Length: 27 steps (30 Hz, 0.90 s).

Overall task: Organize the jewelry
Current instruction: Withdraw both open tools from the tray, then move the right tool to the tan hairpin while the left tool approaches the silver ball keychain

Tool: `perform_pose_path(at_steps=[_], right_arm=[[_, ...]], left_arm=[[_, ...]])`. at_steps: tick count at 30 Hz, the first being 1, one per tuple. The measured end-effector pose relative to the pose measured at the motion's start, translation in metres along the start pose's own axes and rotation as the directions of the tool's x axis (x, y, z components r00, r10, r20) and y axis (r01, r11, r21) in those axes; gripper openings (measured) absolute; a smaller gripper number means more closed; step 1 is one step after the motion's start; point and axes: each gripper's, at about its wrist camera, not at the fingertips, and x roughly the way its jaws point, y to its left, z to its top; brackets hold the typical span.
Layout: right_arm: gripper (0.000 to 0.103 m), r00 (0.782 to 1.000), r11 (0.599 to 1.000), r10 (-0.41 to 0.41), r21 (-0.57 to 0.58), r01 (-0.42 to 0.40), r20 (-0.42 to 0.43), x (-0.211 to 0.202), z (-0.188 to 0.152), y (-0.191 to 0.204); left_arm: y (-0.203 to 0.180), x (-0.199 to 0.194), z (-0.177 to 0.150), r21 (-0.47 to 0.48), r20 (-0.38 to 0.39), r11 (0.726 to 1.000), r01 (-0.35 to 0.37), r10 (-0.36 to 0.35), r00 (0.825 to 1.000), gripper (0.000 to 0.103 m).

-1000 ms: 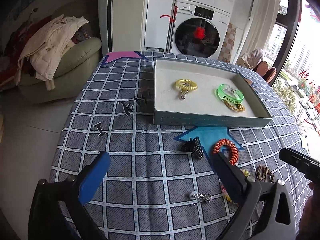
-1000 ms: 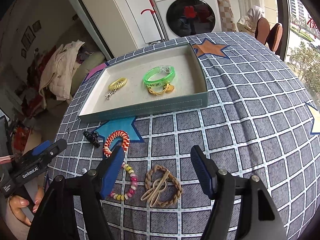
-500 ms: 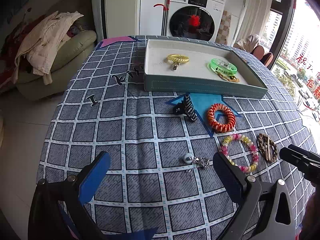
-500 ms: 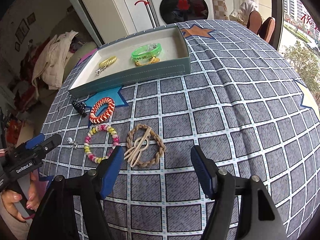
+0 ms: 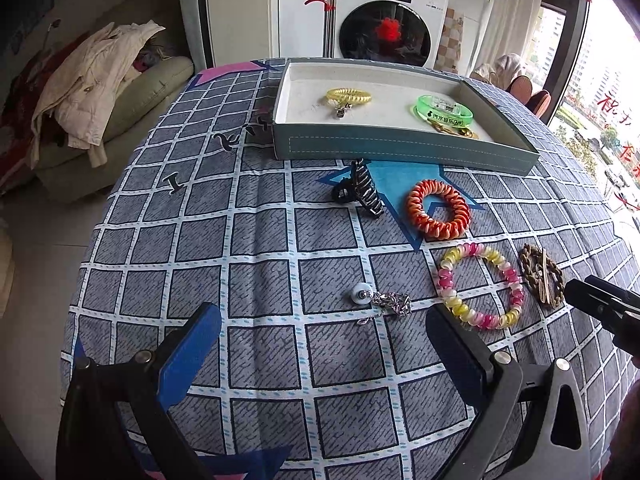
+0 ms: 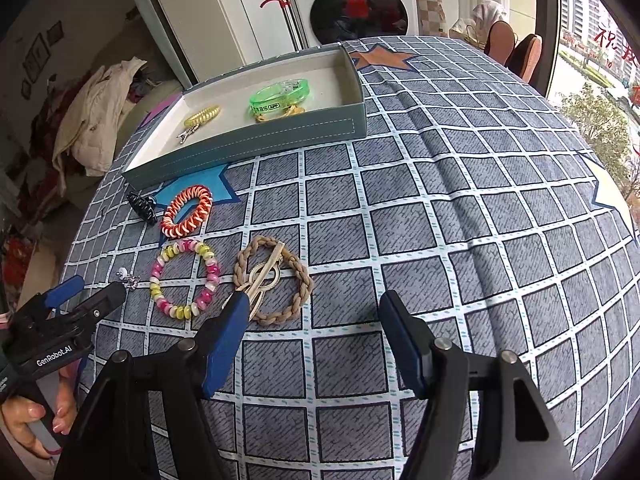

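A teal tray (image 5: 400, 148) holds a yellow coil tie (image 5: 348, 96) and a green bracelet (image 5: 444, 108). On the checked cloth lie a black claw clip (image 5: 360, 194), an orange coil tie (image 5: 438, 208), a pink-yellow bead bracelet (image 5: 480, 284), a braided brown bracelet (image 6: 276, 280) and a silver chain with a white bead (image 5: 380, 300). My left gripper (image 5: 322, 316) is open and empty, just short of the chain. My right gripper (image 6: 315, 302) is open, its jaws closing slightly, with bare cloth between them. Its left finger overlaps the braided bracelet's near edge.
Small black hairpins (image 5: 172, 182) lie left of the tray. A sofa piled with clothes (image 5: 100, 92) stands beyond the table's left edge. A washing machine (image 5: 384, 36) is behind the table, and chairs (image 6: 516, 52) stand at the far right. A hand (image 6: 28, 420) holds the left gripper's handle.
Both grippers drew back from the tray toward the near edge and sank. The loose pieces now lie ahead of the fingers. The right jaws narrowed slightly.
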Motion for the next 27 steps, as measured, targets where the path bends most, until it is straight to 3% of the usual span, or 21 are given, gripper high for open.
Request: perform_pose_path(at_steps=[8, 13, 18, 27], right_arm=[[0.057, 1.000, 1.000, 0.011, -0.013, -0.011, 0.013, -0.001, 0.005, 0.007], [0.039, 0.999, 0.999, 0.052, -0.014, -0.052, 0.016, -0.002, 0.007, 0.016], [0.035, 0.996, 0.996, 0.091, -0.018, -0.092, -0.010, 0.007, 0.007, 0.027], [0.029, 0.998, 0.998, 0.058, 0.011, -0.058, -0.019, 0.020, 0.008, 0.031]], left_arm=[[-0.008, 0.004, 0.003, 0.010, -0.004, 1.000, -0.009, 0.009, 1.000, 0.103], [-0.010, 0.008, 0.004, 0.016, -0.014, 1.000, -0.022, 0.022, 1.000, 0.103], [-0.012, 0.009, 0.003, 0.030, -0.011, 0.999, -0.026, 0.026, 1.000, 0.103], [-0.016, 0.012, 0.004, 0.036, -0.010, 0.999, -0.011, 0.012, 1.000, 0.101]])
